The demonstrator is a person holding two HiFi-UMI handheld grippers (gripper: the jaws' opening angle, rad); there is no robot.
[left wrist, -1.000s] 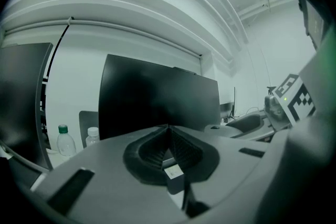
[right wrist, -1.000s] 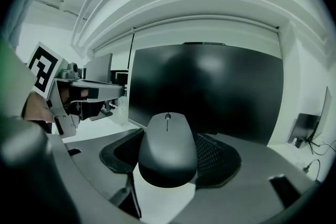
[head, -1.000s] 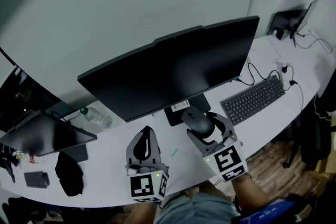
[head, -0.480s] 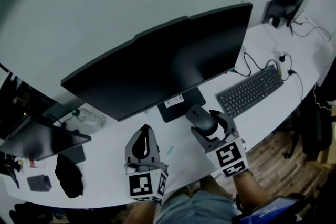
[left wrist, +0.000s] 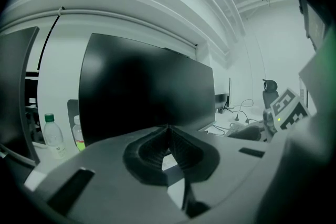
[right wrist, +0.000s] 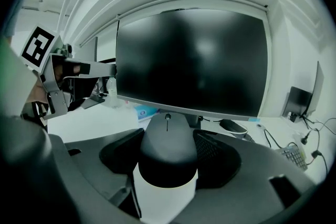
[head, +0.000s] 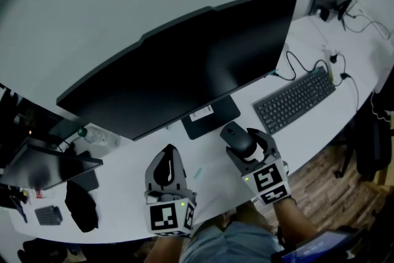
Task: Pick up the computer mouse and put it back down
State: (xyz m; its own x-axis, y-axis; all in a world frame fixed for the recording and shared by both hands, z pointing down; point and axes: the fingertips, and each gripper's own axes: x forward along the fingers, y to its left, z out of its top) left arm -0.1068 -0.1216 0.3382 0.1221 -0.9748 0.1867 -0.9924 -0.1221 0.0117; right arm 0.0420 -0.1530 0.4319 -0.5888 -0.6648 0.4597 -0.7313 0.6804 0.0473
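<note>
The black computer mouse (head: 237,139) sits between the jaws of my right gripper (head: 240,134), which is shut on its two sides. It hangs low over the white desk (head: 126,185), just in front of the monitor's foot (head: 209,117). In the right gripper view the mouse (right wrist: 167,147) fills the gap of the right gripper (right wrist: 168,132), with its wheel pointing at the screen. I cannot tell whether it touches the desk. My left gripper (head: 170,153) hovers to the left of it, shut and empty. In the left gripper view the left gripper (left wrist: 168,131) has its tips meeting.
A large dark monitor (head: 184,77) spans the desk behind both grippers. A black keyboard (head: 295,100) lies to the right, with cables (head: 335,61) behind it. A water bottle (head: 98,137), a second screen (head: 46,166) and a black object (head: 80,203) stand at the left.
My right gripper has come down toward the desk with the mouse still in it, drawing a little away from the monitor's foot. The left gripper has sunk slightly and stays shut.
</note>
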